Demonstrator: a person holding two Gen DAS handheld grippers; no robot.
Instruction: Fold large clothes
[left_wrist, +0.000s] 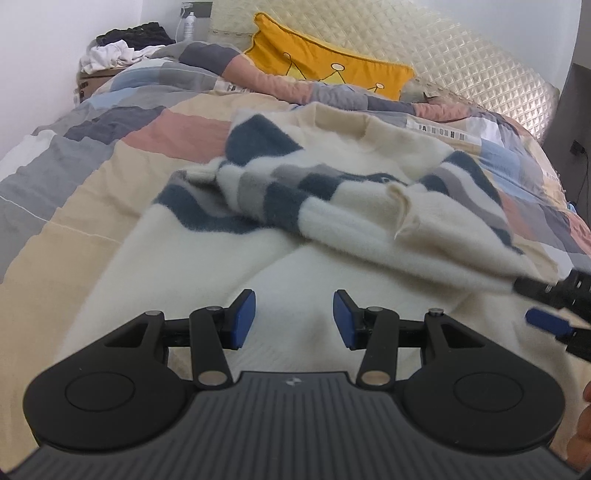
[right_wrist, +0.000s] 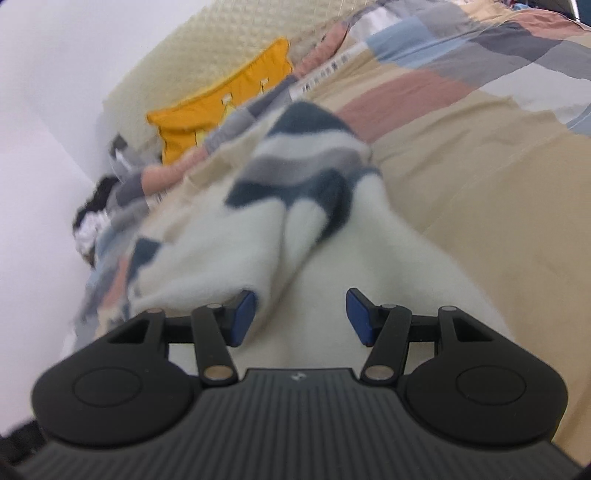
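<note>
Left wrist view: both tongs, left (left_wrist: 294, 319) and right (right_wrist: 301, 317), gape empty above a fluffy white striped sweater (left_wrist: 280, 192) on a patchwork quilt (left_wrist: 92, 177); a yellow crown pillow (left_wrist: 325, 70) lies beyond.

Partly readable letters, "FA" and then something like "ONH", are being shown on a white strip (left_wrist: 441, 128) of the patchwork quilt (left_wrist: 92, 177).

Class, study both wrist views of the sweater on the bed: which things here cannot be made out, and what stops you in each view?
- Sweater hem: left wrist view, hidden behind the left gripper.
- Right gripper: left wrist view, cut by the right edge.
- Pillow design: right wrist view, blurred.
- Clothes pile: left wrist view, too small to tell single items.
- Quilt lettering: left wrist view, too small to read.
</note>
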